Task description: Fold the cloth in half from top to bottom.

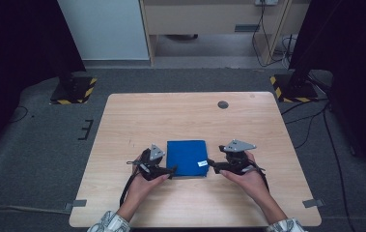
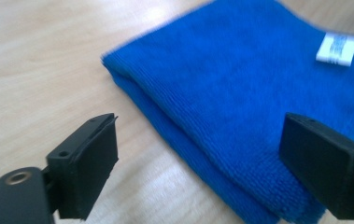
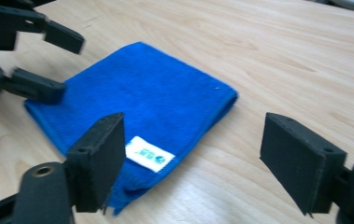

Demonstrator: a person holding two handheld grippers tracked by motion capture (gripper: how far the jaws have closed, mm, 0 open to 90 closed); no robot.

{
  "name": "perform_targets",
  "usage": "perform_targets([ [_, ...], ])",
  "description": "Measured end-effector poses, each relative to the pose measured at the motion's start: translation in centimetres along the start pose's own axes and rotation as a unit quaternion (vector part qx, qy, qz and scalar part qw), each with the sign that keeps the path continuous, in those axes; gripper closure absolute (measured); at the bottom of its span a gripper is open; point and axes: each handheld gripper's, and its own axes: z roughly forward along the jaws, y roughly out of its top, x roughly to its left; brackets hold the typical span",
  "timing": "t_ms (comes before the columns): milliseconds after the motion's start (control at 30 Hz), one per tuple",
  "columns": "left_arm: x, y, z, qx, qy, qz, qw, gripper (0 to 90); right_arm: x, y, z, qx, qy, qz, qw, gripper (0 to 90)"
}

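1. The left gripper [image 1: 170,170] has its jaws spread wide. In the left gripper view they straddle the near corner of the folded blue cloth [image 2: 258,93] without pressing on it; one jaw stands over bare wood, the other over the cloth's edge.
2. The right gripper [image 1: 213,166] also has its jaws spread wide and holds nothing. In the right gripper view one jaw stands above the cloth's corner by the white label [image 3: 149,153], the other over bare tabletop.
3. The cloth [image 1: 187,157] lies flat, folded into a nearly square pad, so no long axis stands out. Its edges run roughly square with the tabletop's edges. The label [image 1: 202,163] sits at the corner nearest the right gripper.
4. The grippers flank the cloth from either side, jaws pointing inward at it, each held in one hand.
5. The cloth rests on the near half of the pale wooden tabletop [image 1: 171,116], about midway across.
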Motion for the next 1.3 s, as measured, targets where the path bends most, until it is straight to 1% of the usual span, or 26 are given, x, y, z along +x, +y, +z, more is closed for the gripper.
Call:
perform_targets([
  [67, 0.4, 0.1, -0.3, -0.013, 0.002, -0.01, 0.9999, 8.7, -0.2, 0.0, 0.0, -0.002, -0.012, -0.001, 0.9999, 17.7],
  [133, 0.9, 0.1, -0.5, -0.018, 0.003, -0.017, 0.9997, 8.0, -0.5, 0.0, -0.1, -0.003, -0.019, 0.001, 0.9998, 15.2],
  [200, 1.4, 0.1, -0.8, -0.022, 0.008, -0.025, 0.9994, 7.7, -0.9, 0.1, -0.2, -0.008, -0.028, 0.002, 0.9996, 13.8],
  [267, 2.0, 0.1, -1.0, -0.026, 0.014, -0.036, 0.9989, 6.6, -1.2, 0.2, -0.2, -0.009, -0.036, 0.009, 0.9993, 11.4],
  [433, 3.5, 0.0, -1.8, -0.034, 0.025, -0.055, 0.9976, 6.5, -1.5, 0.1, -0.3, -0.006, -0.048, 0.01, 0.9988, 9.9],
  [500, 4.2, -0.1, -2.0, -0.036, 0.031, -0.062, 0.9969, 6.6, -1.6, 0.1, -0.4, -0.005, -0.052, 0.007, 0.9986, 9.6],
  [567, 5.0, -0.1, -2.4, -0.039, 0.039, -0.068, 0.9961, 6.6, -1.8, 0.1, -0.5, -0.004, -0.058, 0.005, 0.9983, 9.2],
  [633, 5.8, -0.3, -2.7, -0.044, 0.046, -0.078, 0.9949, 6.6, -2.2, 0.1, -0.6, -0.002, -0.064, 0.004, 0.998, 9.1],
  [733, 7.1, -0.7, -3.3, -0.045, 0.06, -0.092, 0.9929, 6.6, -3.0, 0.0, -1.1, -0.004, -0.075, 0.019, 0.997, 9.1],
  [800, 7.9, -1.0, -3.7, -0.046, 0.066, -0.097, 0.9921, 6.7, -3.5, 0.0, -1.5, -0.007, -0.08, 0.024, 0.9965, 9.1],
  [867, 8.6, -1.3, -4.1, -0.047, 0.073, -0.105, 0.9907, 6.7, -4.0, 0.1, -1.8, -0.012, -0.088, 0.029, 0.9956, 9.1],
  [933, 9.4, -1.5, -4.5, -0.049, 0.076, -0.112, 0.9896, 6.9, -4.5, 0.0, -2.1, -0.014, -0.097, 0.032, 0.9947, 9.1],
  [1033, 10.3, -2.0, -4.8, -0.044, 0.076, -0.118, 0.9891, 7.0, -5.4, -0.2, -2.5, -0.013, -0.108, 0.042, 0.9931, 8.9],
  [1200, 11.2, -2.6, -5.0, -0.031, 0.084, -0.121, 0.9887, 7.2, -6.9, -1.1, -2.9, 0.002, -0.122, 0.057, 0.9909, 8.6],
  [1267, 11.3, -2.7, -4.9, -0.026, 0.082, -0.12, 0.989, 7.2, -7.4, -1.5, -2.9, 0.011, -0.129, 0.065, 0.9895, 8.6],
  [1300, 11.4, -2.7, -4.8, -0.023, 0.079, -0.117, 0.9897, 7.3, -7.6, -1.8, -2.9, 0.015, -0.13, 0.068, 0.9891, 8.6],
])
